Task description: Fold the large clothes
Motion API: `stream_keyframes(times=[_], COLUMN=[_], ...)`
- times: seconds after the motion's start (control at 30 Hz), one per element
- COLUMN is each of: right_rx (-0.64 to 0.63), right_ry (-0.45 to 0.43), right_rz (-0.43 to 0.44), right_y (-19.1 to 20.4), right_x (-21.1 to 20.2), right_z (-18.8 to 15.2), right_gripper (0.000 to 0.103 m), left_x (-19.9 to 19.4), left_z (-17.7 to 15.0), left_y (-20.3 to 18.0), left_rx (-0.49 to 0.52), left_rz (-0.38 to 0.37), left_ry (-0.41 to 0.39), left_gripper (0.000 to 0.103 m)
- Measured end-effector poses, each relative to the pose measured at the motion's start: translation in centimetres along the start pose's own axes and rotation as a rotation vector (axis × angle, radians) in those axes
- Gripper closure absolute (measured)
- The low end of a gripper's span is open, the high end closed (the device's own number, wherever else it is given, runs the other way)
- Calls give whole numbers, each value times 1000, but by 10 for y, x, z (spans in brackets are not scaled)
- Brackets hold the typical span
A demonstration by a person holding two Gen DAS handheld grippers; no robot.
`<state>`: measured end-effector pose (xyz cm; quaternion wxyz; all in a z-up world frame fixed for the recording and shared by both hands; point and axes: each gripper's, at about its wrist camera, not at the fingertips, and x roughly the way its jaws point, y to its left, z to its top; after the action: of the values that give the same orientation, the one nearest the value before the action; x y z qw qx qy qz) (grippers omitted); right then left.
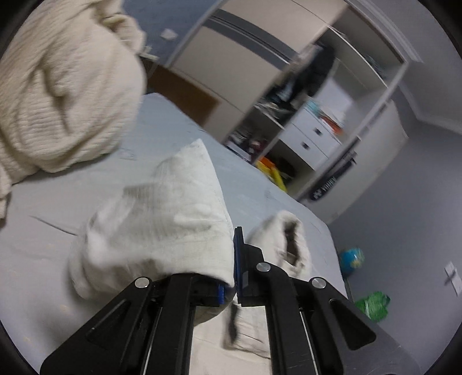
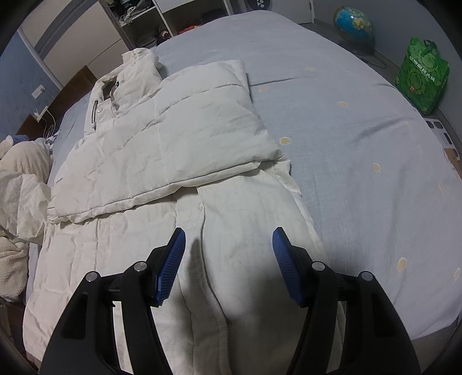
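Note:
A white padded jacket lies flat on the pale blue bed, collar at the far end, one sleeve folded across its chest. My right gripper is open and empty, hovering just above the jacket's lower front beside its zip line. My left gripper is shut on a fold of the white jacket fabric and lifts it above the bed. An open cuff of the jacket shows just right of the left gripper.
A cream knitted blanket is heaped at the bed's head, and also shows in the right wrist view. A wardrobe with open shelves stands beyond the bed. A globe and a green bag sit on the floor.

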<state>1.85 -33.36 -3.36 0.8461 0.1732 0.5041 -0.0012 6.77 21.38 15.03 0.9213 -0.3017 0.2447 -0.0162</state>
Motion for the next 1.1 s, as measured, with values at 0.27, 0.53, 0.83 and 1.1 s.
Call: stream_keyframes(times=[0.27,0.53,0.83,1.1], right_rx=[27,64,63,66], right_ry=[-9,-16,-9,-4], right_rz=[29,67,89,92], right_y=[-7,-16,-18,-18], right_x=[-2,-5,-4,-3], right_z=[-1,-1,0,0], right_gripper=[44,44,44,44], left_x=[28,90,144,162], left_z=[-55,-125,-196,-237], left_y=[-71,-114,-114,-100], left_rx=[83,171,218,287], left_rz=[-65,-62,-35,19], left_ry=[78,244,424,561], left_gripper=[98,98,94,60])
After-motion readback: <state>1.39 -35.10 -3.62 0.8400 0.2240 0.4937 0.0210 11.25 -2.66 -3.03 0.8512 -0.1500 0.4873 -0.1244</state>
